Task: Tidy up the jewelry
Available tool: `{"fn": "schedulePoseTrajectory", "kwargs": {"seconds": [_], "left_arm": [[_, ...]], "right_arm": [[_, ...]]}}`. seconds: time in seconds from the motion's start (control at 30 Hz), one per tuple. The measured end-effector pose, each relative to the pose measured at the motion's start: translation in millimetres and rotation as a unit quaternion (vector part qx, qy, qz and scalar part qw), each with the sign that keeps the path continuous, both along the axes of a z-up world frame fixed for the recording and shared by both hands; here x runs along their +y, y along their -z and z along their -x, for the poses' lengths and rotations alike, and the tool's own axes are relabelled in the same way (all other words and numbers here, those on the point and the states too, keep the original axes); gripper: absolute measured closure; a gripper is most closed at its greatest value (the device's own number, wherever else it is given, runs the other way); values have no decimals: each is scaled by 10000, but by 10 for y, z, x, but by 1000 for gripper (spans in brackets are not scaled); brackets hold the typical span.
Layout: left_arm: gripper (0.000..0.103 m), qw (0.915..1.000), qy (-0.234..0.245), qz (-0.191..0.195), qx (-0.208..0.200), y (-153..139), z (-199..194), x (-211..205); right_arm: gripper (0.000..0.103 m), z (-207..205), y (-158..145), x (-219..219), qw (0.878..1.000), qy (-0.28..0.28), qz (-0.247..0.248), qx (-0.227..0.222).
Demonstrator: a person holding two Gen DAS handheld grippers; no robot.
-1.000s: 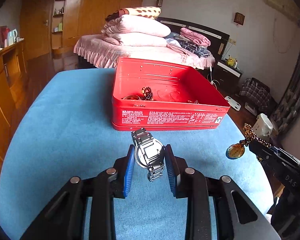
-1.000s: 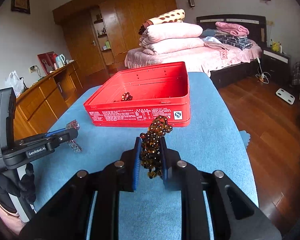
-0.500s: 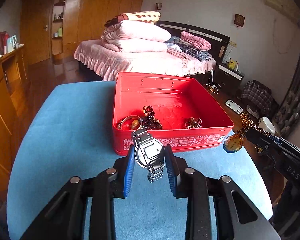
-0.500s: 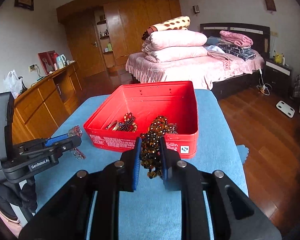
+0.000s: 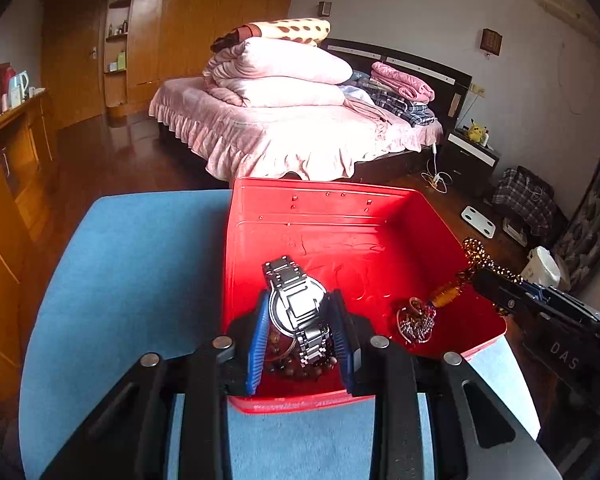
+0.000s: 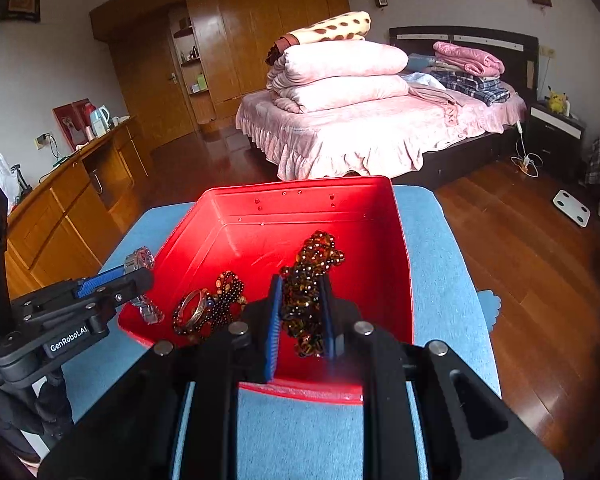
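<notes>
Silver steel marks the wristwatch (image 5: 298,312), which sits clamped between the two blue pads of the left gripper (image 5: 300,334), its round case back facing the camera. Its band runs lengthwise away from the camera, one end rising beyond the fingertips and the other hanging down between the pads. Gripper and watch hang over the near left part of the red tin box (image 5: 340,216), which stands open on the blue table cover (image 5: 140,264).

The right gripper (image 6: 302,316) has its jaws drawn narrow on one bunch of amber-brown beads (image 6: 308,280). The bunch runs away from the camera between the blue pads, its far loops spilling past the fingertips and its near end dangling below. It hangs over the near middle of the box.

On the box floor in the right wrist view lie one dark beaded string (image 6: 228,296) and one metal bangle (image 6: 194,306), touching each other. The left wrist view shows one more small tangle of jewelry (image 5: 416,320) near the box's right wall.
</notes>
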State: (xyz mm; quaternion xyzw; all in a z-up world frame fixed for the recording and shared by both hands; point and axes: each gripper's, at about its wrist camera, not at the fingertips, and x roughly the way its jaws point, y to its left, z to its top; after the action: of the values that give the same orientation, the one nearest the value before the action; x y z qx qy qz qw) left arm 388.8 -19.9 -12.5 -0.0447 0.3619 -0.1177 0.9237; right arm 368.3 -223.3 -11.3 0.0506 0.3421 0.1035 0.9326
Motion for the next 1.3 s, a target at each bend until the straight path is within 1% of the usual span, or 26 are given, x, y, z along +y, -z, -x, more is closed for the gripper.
{"fn": "schedulePoseTrajectory", "kwargs": {"seconds": [0.17,0.27,0.33,0.37,0.4,0.5,0.53,0.7,0.77,0.97,1.1,1.17,1.23,1.3], "left_arm": [[73,9999,113,104,12,61,-174,-98],[73,9997,174,47,161,167,-319,-171],[71,9995,158,12,276,237,-378,-194],[66,9995,168,22,260,251,-377,-191],[60,9996,166,17,221,247,-362,-186],[56,9999,135,34,45,172,-275,-141],[53,9999,128,35,-16,140,-229,-128],[42,9994,75,-149,-316,12,-12,-111],[40,9992,88,-125,-366,-15,71,-99],[34,9985,58,-214,-498,-56,261,-79],[34,9984,21,-248,-516,-20,353,-38],[33,9983,-5,-257,-522,2,401,-15],[30,9981,-41,-257,-558,14,459,9],[28,9978,-73,-253,-605,25,526,39]], "right_arm": [[86,-218,47,25,9999,22,-24,100],[86,-319,109,38,9998,-21,7,202],[78,-330,154,43,9997,50,45,225],[73,-335,164,38,9997,74,82,227],[72,-347,163,33,9997,81,107,220],[72,-324,150,-13,9997,131,59,199],[72,-298,136,-23,9997,137,47,171],[71,-183,39,1,9998,110,133,-34],[71,-119,26,22,9997,95,184,-97],[68,27,37,46,9992,82,346,-180],[66,123,68,2,9992,84,352,-176],[65,189,65,-8,9990,82,382,-219],[60,275,61,-16,9988,75,394,-280],[59,371,52,-22,9987,55,368,-349]]}}
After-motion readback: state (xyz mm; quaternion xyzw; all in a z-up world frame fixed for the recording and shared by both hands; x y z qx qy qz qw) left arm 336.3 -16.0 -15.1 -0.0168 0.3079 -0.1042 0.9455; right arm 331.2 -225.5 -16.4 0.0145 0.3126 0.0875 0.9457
